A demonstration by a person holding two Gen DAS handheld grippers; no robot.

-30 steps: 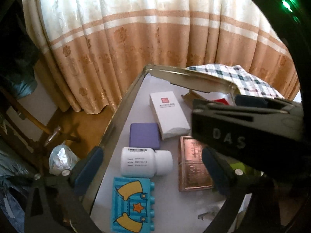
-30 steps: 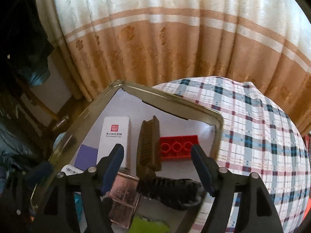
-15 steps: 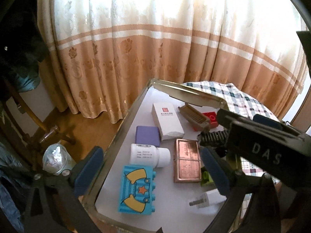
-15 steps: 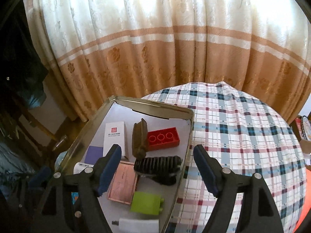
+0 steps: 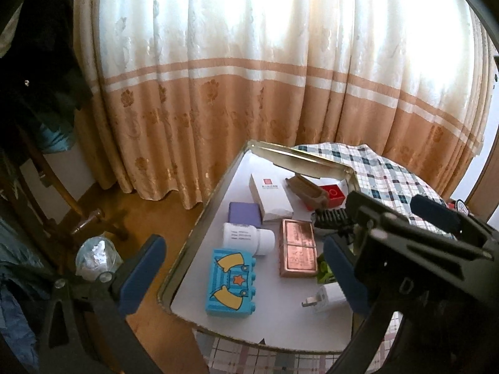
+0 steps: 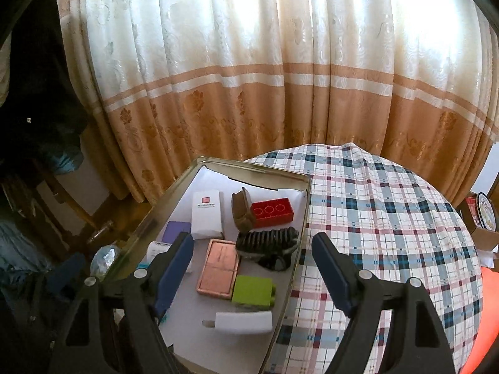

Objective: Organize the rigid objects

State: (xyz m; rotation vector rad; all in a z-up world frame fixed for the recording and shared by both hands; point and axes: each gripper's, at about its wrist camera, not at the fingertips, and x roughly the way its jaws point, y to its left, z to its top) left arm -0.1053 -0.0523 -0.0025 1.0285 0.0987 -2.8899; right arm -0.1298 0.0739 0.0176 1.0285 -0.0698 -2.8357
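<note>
Both grippers empty: left gripper (image 5: pixel 240 275) spread wide, right gripper (image 6: pixel 252 265) jaws just opening, nothing between. Risk: metal tray (image 6: pixel 299 218) overhangs table edge; nudge could tip it.

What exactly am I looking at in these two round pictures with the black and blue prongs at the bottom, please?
There is no robot here: a person holds a hand-held gripper in each hand, and each carries a fisheye camera looking along its two blue-padded fingers. One picture is from the left gripper, where the right one crosses the lower right corner. The other is from the right gripper. Both are open and hold nothing; the right one's jaws have just been opening.

Below them a metal tray rests on a checked tablecloth. In it lie a white box, a red brick, a copper-coloured tin, a green block, a blue brick and a white bottle.
</note>
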